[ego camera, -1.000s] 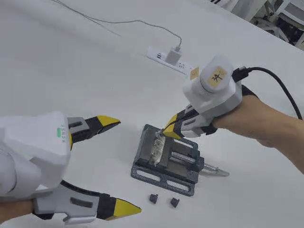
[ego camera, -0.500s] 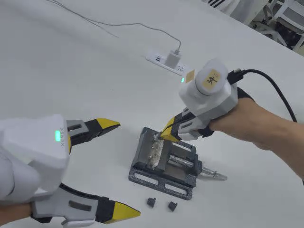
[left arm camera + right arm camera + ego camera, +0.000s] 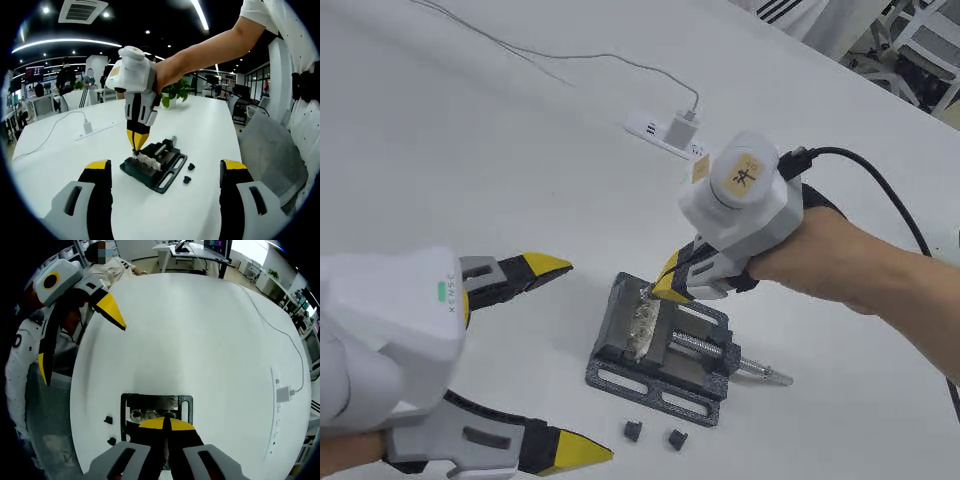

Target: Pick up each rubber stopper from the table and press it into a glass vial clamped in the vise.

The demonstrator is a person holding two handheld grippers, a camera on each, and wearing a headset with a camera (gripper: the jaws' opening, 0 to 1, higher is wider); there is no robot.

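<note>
While the left tongs [image 3: 568,358] are spread wide with nothing between their two yellow-tipped black jaws, the right tongs [image 3: 660,290] have their pointed yellow tips drawn together and set down on the top of the glass in the vise [image 3: 660,360]; whether anything is pinched between those tips cannot be made out. One vise stands on the white bench [image 3: 470,150]: a dark grey, cast-looking metal block with a slotted base plate and a bright threaded screw sticking out of one end. Clamped in it is a short row of clear glass vials [image 3: 642,322], whose round mouths show from above in the right gripper view (two or three, since glare blurs the count). Two rubber stoppers [image 3: 633,430] lie loose on the bench just beside the vise's base, small, dark and stubby, near each other but apart. Farther back lies one white power strip [image 3: 655,128] with one white charger [image 3: 682,124] plugged into it, and one thin pale cable [image 3: 520,55] trails across the smooth, matte bench top. In the left gripper view the right tongs [image 3: 136,142] point straight down at the vise [image 3: 155,167], with the two stoppers [image 3: 191,166] off to its side.
</note>
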